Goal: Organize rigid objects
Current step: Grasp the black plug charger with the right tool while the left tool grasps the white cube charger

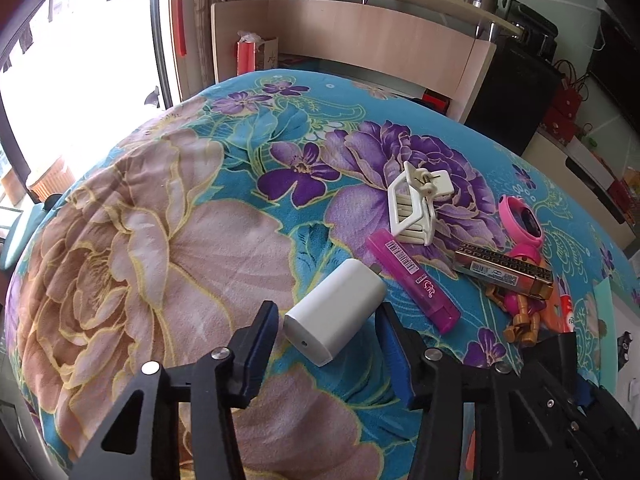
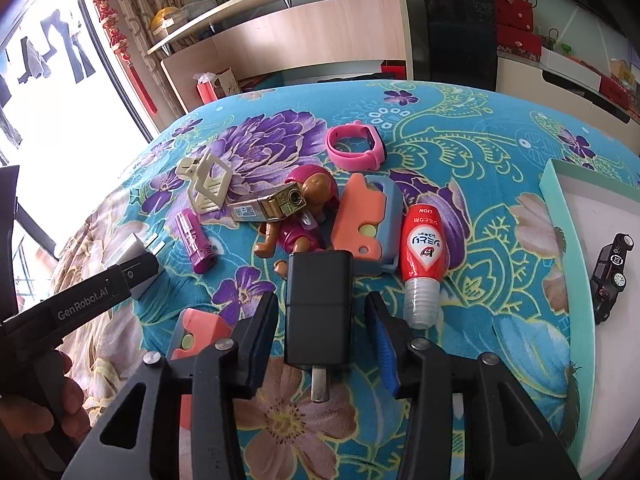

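Note:
My left gripper (image 1: 326, 322) is open, its fingers either side of a white charger (image 1: 336, 312) lying on the floral blanket (image 1: 160, 240), not gripping it. My right gripper (image 2: 320, 320) is open around a black charger (image 2: 318, 308) lying prongs toward me. Beyond lie a purple lighter (image 2: 196, 240), a cream hair claw (image 2: 208, 184), a gold lighter (image 2: 268, 206), a toy dog figure (image 2: 296, 220), an orange toy (image 2: 360, 220), a red tube (image 2: 424, 248) and a pink watch (image 2: 356, 148). The left gripper (image 2: 136, 276) also shows in the right wrist view.
A teal-rimmed white box (image 2: 560, 208) at the right holds a black toy car (image 2: 612, 276). Another orange piece (image 2: 200, 336) lies by my right gripper's left finger. A wooden shelf unit (image 1: 352, 36) stands beyond the bed. A window is on the left.

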`<state>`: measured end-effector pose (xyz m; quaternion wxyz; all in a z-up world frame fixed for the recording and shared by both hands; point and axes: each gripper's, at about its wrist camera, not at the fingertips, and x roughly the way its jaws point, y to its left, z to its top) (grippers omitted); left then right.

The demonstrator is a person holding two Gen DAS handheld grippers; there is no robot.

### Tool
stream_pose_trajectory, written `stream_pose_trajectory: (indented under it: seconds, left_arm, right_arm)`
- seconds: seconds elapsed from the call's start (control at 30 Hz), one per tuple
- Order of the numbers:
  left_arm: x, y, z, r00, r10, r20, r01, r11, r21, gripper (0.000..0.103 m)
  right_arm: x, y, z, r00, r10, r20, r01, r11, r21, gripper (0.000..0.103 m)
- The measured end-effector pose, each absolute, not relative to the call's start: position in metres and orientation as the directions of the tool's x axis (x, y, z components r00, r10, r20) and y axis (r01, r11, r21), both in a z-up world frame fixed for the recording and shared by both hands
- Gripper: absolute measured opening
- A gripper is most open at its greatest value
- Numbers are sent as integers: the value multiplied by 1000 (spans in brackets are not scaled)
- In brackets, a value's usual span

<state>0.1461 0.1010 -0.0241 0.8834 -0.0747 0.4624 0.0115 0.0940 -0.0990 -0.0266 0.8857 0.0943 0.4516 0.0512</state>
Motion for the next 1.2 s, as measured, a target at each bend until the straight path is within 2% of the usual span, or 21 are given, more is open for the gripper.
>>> stream_pose_trajectory:
  seconds: [0.17, 0.43, 0.57, 0.97, 1.1, 1.2]
  left_arm:
    - [148, 99, -28, 567, -31, -823, -83, 992, -95, 47]
    - [148, 96, -29, 565, -13, -825, -68, 996, -63, 45]
    - [148, 95, -29, 563, -5, -826, -65, 997, -51, 42]
    - [141, 98, -14, 599, 11, -801, -75, 996, -43, 35]
    - [138, 96, -6, 623, 17, -782, -73, 997, -36, 29]
    - [136, 95, -2, 636, 15, -771, -68, 997, -37, 29]
  right_arm:
    - [95, -96, -31, 576, 166, -800, -8, 980, 198, 39]
    - [96, -93, -36, 574, 153, -805, -5, 983, 184, 37]
    - [96, -95, -35, 576, 148, -804, 5, 983, 184, 31]
    - [92, -102, -28, 596, 196, -778, -1, 970, 243, 30]
    - [89, -106, -21, 616, 200, -762, -3, 968, 252, 30]
    - [86, -109, -15, 630, 198, -751, 0, 967, 256, 30]
